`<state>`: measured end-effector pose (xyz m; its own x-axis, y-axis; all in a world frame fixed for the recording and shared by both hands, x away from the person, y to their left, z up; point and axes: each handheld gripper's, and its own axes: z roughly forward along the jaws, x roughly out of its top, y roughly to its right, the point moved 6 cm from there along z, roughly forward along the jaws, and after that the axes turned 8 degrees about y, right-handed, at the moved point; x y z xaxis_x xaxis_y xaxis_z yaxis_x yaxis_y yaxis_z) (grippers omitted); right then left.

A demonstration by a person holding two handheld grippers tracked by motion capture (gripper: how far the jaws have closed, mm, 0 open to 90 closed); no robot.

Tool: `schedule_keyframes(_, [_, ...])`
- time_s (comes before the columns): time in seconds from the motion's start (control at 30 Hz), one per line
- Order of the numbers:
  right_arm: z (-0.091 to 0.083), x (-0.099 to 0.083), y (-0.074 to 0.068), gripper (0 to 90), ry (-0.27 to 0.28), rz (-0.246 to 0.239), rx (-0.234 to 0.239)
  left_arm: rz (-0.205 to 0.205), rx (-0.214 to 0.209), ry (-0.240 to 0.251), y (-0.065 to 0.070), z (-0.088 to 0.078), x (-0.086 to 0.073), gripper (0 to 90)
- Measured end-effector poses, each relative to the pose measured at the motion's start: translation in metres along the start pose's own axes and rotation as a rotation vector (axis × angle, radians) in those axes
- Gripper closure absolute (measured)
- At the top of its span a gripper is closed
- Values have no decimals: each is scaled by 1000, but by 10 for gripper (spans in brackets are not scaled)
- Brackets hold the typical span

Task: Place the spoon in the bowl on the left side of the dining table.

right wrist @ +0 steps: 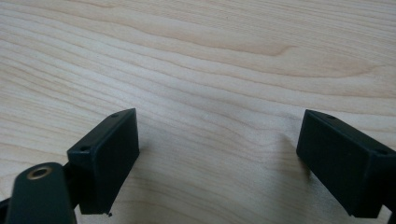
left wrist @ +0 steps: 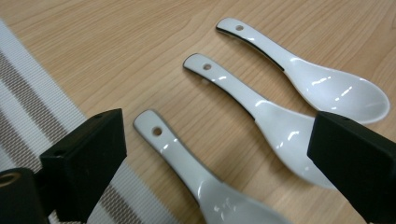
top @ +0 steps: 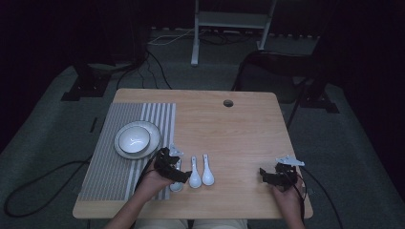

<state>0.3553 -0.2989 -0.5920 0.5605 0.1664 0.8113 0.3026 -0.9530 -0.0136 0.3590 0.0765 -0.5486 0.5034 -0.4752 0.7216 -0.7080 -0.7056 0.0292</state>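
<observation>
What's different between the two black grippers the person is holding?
The left gripper hovers over the nearest white spoon by the striped placemat; the right gripper sits over bare wooden table. The left gripper's jaws straddle a spoon handle; the right gripper's jaws have nothing between them. Both are black, with jaws wide open.

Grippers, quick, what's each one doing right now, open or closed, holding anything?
Left gripper: open, holding nothing, jaws astride the nearest white spoon.
Right gripper: open, holding nothing, over bare table.
</observation>
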Motion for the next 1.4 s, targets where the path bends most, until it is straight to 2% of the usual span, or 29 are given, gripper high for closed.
schedule_keyframes(0.2, [0, 0, 0, 124, 0, 0, 0, 12, -28, -30, 8, 15, 8, 91])
schedule_keyframes(0.27, [0, 0, 0, 125, 0, 0, 0, 24, -23, -44, 10, 21, 9, 91])
schedule_keyframes(0.33, [0, 0, 0, 126, 0, 1, 0, 11, -27, -44, 11, 26, 11, 156])
schedule_keyframes(0.4, [0, 0, 0, 126, 0, 2, 0, -8, -34, -59, 12, 31, 12, 159])
schedule_keyframes(0.47, [0, 0, 0, 126, 0, 2, 0, -26, -58, -62, 12, 36, 13, 223])
schedule_keyframes(0.53, [0, 0, 0, 126, 0, 2, 0, -37, -51, -80, 12, 40, 13, 225])
schedule_keyframes(0.6, [0, 0, 0, 126, 0, 2, 0, -29, -39, -91, 12, 43, 12, 244])
schedule_keyframes(0.7, [0, 0, 0, 126, 0, 2, -1, -19, -21, -104, 12, 45, 10, 244])
schedule_keyframes(0.87, [0, 0, 0, 126, 0, 2, 0, -31, -25, -111, 14, 48, 10, 244])
schedule_keyframes(0.97, [0, 0, 0, 127, 0, 2, -1, 7, -8, -119, 16, 49, 9, 244])
schedule_keyframes(1.07, [0, 0, 0, 127, 0, 2, -1, 9, 1, -122, 19, 48, 9, 247])
schedule_keyframes(1.27, [0, 0, 0, 126, 0, 2, -1, 34, 14, -120, 19, 45, 6, 337])
schedule_keyframes(1.4, [0, 0, 0, 127, 0, 2, -1, 49, 11, -118, 22, 42, 4, 365])
